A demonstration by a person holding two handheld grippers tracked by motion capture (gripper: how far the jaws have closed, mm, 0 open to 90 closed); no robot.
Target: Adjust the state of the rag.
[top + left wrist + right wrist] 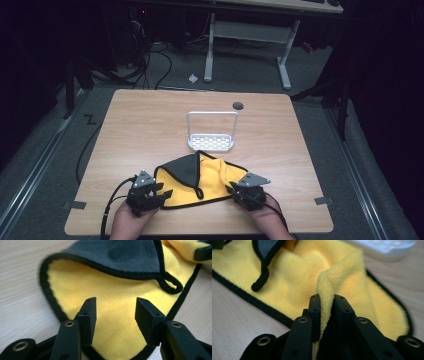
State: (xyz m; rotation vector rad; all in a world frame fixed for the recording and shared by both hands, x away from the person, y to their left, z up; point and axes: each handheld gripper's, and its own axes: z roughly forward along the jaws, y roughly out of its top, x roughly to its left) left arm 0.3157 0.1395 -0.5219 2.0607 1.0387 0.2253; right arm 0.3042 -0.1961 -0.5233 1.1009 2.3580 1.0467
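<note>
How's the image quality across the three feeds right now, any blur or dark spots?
High view: the table is lit, the room around it nearly black. Left gripper view: the cloth is sharp by the jaws, softly blurred along its left edge. Right gripper view: the pinched fold is crisp, the white rack behind it out of focus.

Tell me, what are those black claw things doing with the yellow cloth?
A person holds a gripper in each hand over a yellow and grey cloth on the wooden table. The right gripper has pinched a fold of the cloth between its fingers. The left gripper is open above the cloth's other end. A white rack stands behind.
</note>
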